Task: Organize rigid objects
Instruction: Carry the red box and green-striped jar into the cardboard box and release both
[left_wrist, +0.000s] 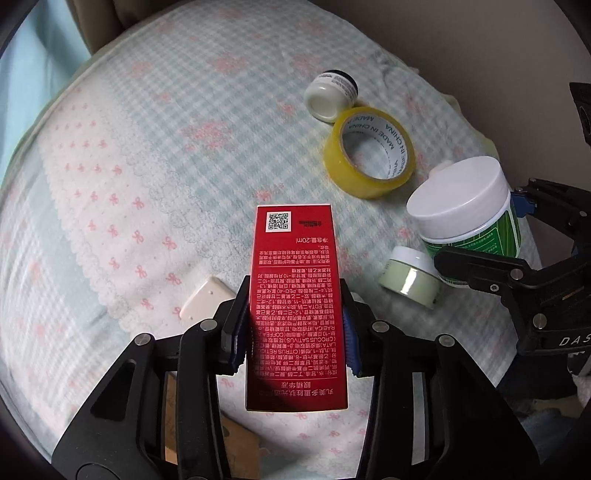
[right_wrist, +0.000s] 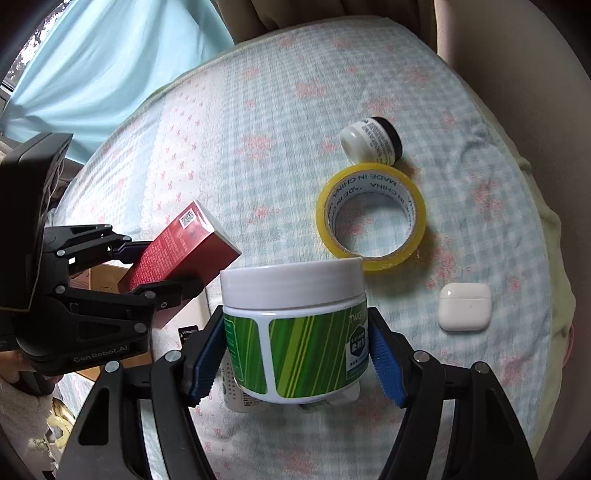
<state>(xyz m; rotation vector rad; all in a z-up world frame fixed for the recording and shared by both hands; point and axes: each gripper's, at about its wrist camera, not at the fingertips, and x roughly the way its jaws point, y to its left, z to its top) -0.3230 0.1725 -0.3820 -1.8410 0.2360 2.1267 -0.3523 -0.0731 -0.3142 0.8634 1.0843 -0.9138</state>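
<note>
On the bed: a checked blue-and-white bedspread (left_wrist: 192, 122) with pink bows, a pale blue curtain (right_wrist: 110, 70) at far left.
Red box: a glossy red carton (left_wrist: 297, 306) printed with white text and a QR code, pinched at its long sides by the left gripper (left_wrist: 293, 328), held above the cloth.
Green jar: a round white-lidded tub (right_wrist: 295, 332) with green striped label, clamped between the right gripper's (right_wrist: 297, 354) blue ribbed pads, lifted at near right.
Tape: a yellow roll (left_wrist: 369, 153) lying flat, beyond the jar.
Small jars: a white pot (left_wrist: 330, 96) on its side touching the tape; a pale green tin (left_wrist: 410, 277) near the tub.
Earbud case: smooth white shell (right_wrist: 464, 306), right of the tape.
</note>
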